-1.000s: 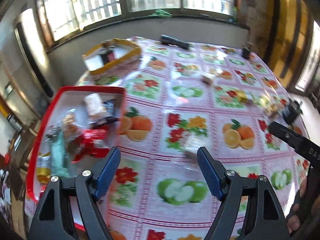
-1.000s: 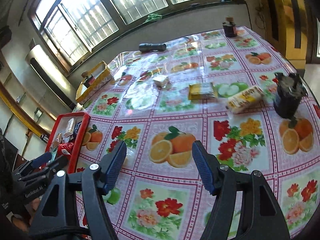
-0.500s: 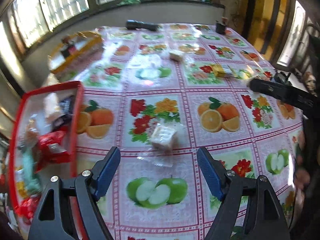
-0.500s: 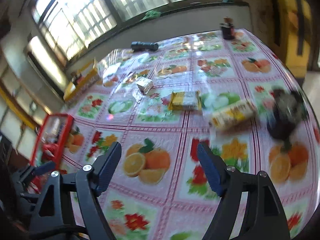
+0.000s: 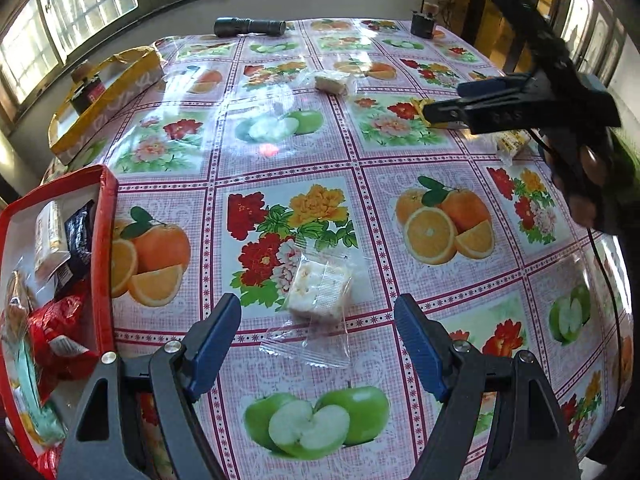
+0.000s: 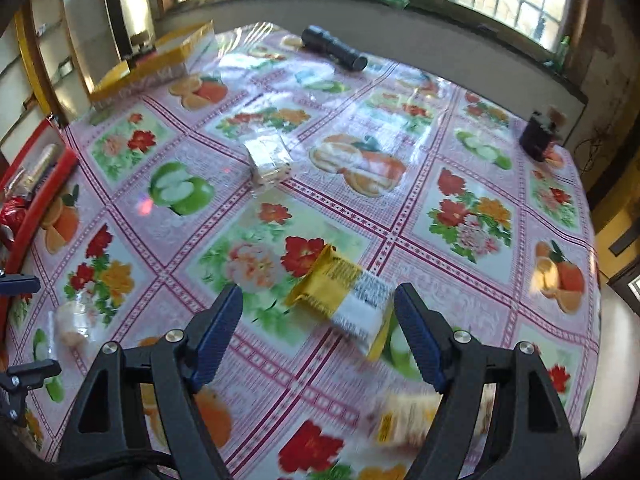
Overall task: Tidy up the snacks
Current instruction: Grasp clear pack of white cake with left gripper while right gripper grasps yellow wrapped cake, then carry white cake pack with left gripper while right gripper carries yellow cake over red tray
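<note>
Here, left gripper (image 5: 318, 340) spread wide over the oilcloth, nothing held. Just ahead and between the blue pads (image 5: 214, 336), a white nougat square (image 5: 320, 290) in a clear crinkly wrapper, long axis running roughly away from the camera and tilted a little, loose tail of wrapper trailing back toward the gripper. Nearer this gripper than the other by a good margin. Judged a short forward-and-down reach, pads closing across the narrow sides.

Right gripper (image 6: 318, 338) likewise wide open and empty. Yellow packet (image 6: 340, 300) lying just ahead, nearly against the right pad, long axis slanting from upper left to lower right; foil-like, flat, white label end nearest. Probably needed a turn of the wrist to square up. Blurred pale-yellow packet (image 6: 404, 420) lower down, near the right finger; detail not readable.

Further out: second wrapped nougat (image 6: 268, 158) mid-table, glossy wrap. Red tray (image 5: 107, 248) at left, stiff rim, already holding several wrapped snacks. Beyond, yellow box (image 5: 104, 96), black flashlight (image 5: 250, 26).
</note>
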Available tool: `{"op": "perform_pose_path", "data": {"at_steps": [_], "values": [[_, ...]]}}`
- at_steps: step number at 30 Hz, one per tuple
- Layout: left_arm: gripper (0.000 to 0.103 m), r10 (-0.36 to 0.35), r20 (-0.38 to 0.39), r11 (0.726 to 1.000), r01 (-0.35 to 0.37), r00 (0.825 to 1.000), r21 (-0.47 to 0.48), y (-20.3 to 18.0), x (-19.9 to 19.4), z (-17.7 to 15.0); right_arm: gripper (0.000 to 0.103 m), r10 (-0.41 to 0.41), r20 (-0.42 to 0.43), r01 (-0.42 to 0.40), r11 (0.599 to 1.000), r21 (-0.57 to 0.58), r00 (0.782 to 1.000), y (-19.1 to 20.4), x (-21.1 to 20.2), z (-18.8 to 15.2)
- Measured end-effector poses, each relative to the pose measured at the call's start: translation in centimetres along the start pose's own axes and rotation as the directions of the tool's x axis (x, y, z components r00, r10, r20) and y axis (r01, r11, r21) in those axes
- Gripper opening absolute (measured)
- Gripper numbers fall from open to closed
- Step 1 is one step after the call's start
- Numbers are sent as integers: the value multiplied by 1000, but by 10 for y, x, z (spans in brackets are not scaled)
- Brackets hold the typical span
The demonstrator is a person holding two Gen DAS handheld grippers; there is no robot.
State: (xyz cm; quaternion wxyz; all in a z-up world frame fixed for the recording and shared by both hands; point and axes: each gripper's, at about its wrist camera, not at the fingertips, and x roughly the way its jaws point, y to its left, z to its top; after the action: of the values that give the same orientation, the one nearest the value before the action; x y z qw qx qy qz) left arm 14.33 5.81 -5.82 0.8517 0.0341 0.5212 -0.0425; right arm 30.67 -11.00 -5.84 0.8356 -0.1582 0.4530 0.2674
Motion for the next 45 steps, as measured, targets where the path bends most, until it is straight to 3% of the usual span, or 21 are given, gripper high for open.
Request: {"op": "perform_pose_path", "data": {"at_steps": [6, 11, 15, 20, 24, 27, 33, 37, 39, 40, 41, 45], "values": [[79, -14, -19, 1000, 14, 1000, 10, 2, 12, 5, 78, -9, -71, 7, 999, -40, 997, -5, 25, 7], [78, -30, -50, 1000, 30, 998, 5, 5, 26, 7, 78, -15, -82, 10, 999, -53, 997, 1, 26, 0], [76, -38, -68, 999, 36, 997, -29, 9, 36, 10, 68, -22, -61, 21, 1000, -20, 998, 2, 22, -4], [64, -33, -63, 999, 31, 998, -27, 7, 35, 12, 58, -19, -56, 22, 998, 50, 998, -4, 20, 2], [61, -35, -57, 999, 33, 998, -37, 7, 35, 13, 60, 33, -41, -28, 992, 127, 999, -12, 19, 4], [61, -34, -53, 999, 32, 998, -39, 7, 35, 13, 60, 25, -27, -21, 988, 154, 999, -11, 19, 6], [55, -38, -42, 998, 36, 998, -50, 11, 34, 13, 65, -39, -33, 41, 995, 89, 999, -4, 30, 11], [50, -31, -37, 998, 30, 999, -50, 13, 34, 13, 65, -32, -31, 33, 998, 48, 999, -3, 35, 20], [44, -29, -32, 998, 27, 999, -50, 12, 34, 13, 59, -3, -43, 6, 998, 70, 999, -5, 38, 20], [35, -28, -27, 998, 27, 999, -51, 13, 34, 13, 54, 0, -42, 3, 997, 82, 999, -6, 37, 20], [33, -28, -25, 998, 27, 999, -53, 13, 33, 13, 41, -6, -43, 9, 996, 89, 999, -6, 36, 19], [31, -33, -23, 998, 31, 999, -58, 13, 32, 12, 40, 11, -46, -3, 986, 168, 999, -3, 24, 7]]}}
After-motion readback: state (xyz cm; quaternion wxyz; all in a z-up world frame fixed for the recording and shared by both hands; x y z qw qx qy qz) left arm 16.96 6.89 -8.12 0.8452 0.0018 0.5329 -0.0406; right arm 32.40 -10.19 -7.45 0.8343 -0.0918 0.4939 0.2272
